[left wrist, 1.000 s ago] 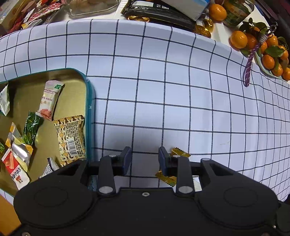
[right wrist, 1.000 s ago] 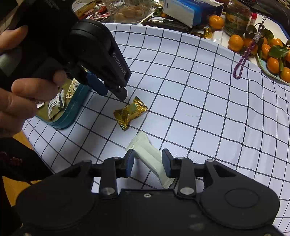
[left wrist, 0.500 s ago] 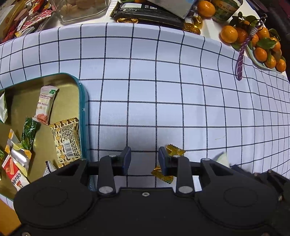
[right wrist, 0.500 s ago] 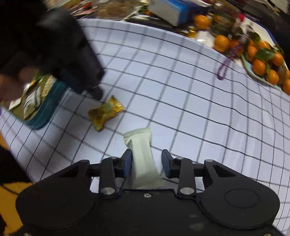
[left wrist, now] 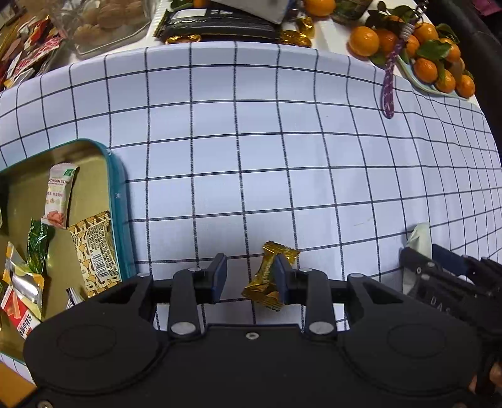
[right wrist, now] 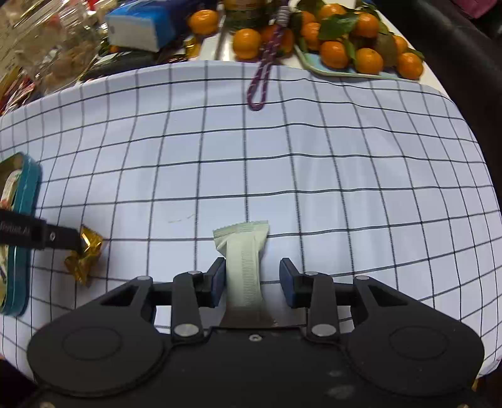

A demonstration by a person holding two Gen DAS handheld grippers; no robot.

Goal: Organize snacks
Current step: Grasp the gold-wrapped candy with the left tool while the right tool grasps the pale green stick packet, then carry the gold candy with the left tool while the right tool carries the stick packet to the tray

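Observation:
A gold-wrapped candy (left wrist: 271, 276) lies on the checked cloth, resting against the inner side of the right finger of my left gripper (left wrist: 249, 276), which stands open above it. The same candy (right wrist: 84, 254) shows in the right wrist view under a left fingertip (right wrist: 62, 238). A pale green snack bar (right wrist: 243, 260) lies lengthwise between the jaws of my right gripper (right wrist: 252, 279), close to the left pad and clear of the right one. That gripper is open. A teal-rimmed gold tin (left wrist: 116, 201) at the left holds several wrapped snacks.
At the far edge are a plate of mandarins (right wrist: 345, 53), a purple cord (right wrist: 263, 78), a black packet (left wrist: 216, 26), a clear box of pastries (left wrist: 106, 22) and a blue-white box (right wrist: 141, 26). My right gripper's body (left wrist: 439, 279) sits close at the left gripper's right.
My right gripper rolled and shifted, so the pale bar now lies straight between its jaws. It has come into the left wrist view. The left gripper rolled a little over the gold candy.

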